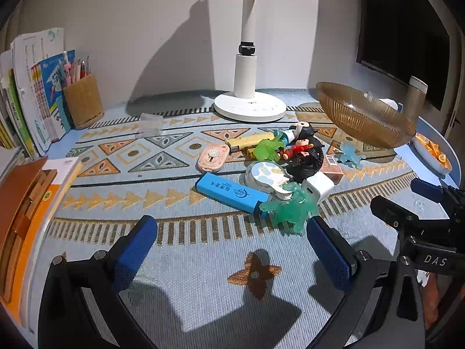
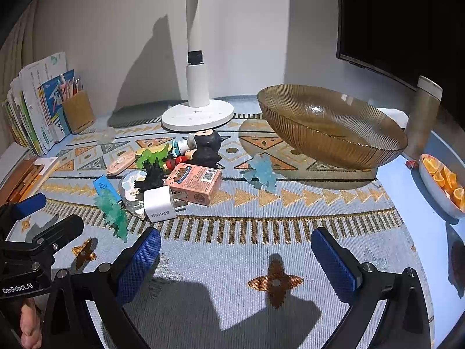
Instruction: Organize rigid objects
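Patterned mat [image 1: 203, 290], left claw [image 1: 232, 250], right claw [image 2: 235, 264] (both agape, hovering)

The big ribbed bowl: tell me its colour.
Amber-brown see-through glass bowl, with fine ribs; the right wrist view shows it best.

The left gripper [image 1: 232, 250] is wide open, its two blue fingers [image 1: 135, 250] far apart, low and near. The right gripper [image 2: 235, 264] is wide open too, with blue fingers [image 2: 139, 264] spread out. The two grippers sit side by side. A bit of a hand [image 2: 29, 324] shows, holding the left one.
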A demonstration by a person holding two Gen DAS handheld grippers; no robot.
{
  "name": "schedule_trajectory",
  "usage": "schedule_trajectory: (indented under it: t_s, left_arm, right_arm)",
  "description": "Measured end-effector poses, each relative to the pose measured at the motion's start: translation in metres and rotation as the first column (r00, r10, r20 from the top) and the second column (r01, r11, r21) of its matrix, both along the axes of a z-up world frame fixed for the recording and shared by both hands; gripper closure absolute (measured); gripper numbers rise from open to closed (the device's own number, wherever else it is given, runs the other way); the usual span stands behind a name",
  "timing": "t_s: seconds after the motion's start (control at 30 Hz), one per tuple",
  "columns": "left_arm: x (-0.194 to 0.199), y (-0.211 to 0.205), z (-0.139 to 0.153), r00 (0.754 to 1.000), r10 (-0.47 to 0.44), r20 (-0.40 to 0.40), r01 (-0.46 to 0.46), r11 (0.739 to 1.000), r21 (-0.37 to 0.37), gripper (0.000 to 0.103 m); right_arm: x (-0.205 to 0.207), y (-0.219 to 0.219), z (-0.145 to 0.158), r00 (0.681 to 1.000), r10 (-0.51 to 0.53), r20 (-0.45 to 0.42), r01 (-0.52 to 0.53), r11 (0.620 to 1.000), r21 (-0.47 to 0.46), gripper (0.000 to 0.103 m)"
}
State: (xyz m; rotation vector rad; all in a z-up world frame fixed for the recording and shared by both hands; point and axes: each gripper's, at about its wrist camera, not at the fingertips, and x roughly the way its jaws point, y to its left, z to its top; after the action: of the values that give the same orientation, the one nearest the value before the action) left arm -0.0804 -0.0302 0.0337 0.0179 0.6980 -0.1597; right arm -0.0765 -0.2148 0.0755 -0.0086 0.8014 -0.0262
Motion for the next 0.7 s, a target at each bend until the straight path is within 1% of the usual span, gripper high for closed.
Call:
schedule_trajectory:
  t_s: [0.4, 0.7]
  left_arm:
    - [0.005, 0.011, -0.001, 1.0, 0.012, -0.028, -0.013, 0.998, -0.061, 0.001]
    - [0.006, 0.013, -0.002, 0.999, 0.012, -0.036, -0.015, 0.998, -0.067, 0.001]
  right_arm:
    - [0.002, 0.0, -0.002, 1.0, 0.007, -0.013, -0.007, 1.0, -0.011, 0.0]
    - [0.003, 0.0, -0.003, 1.0, 0.005, -0.024, -0.005, 1.0, -0.009, 0.0]
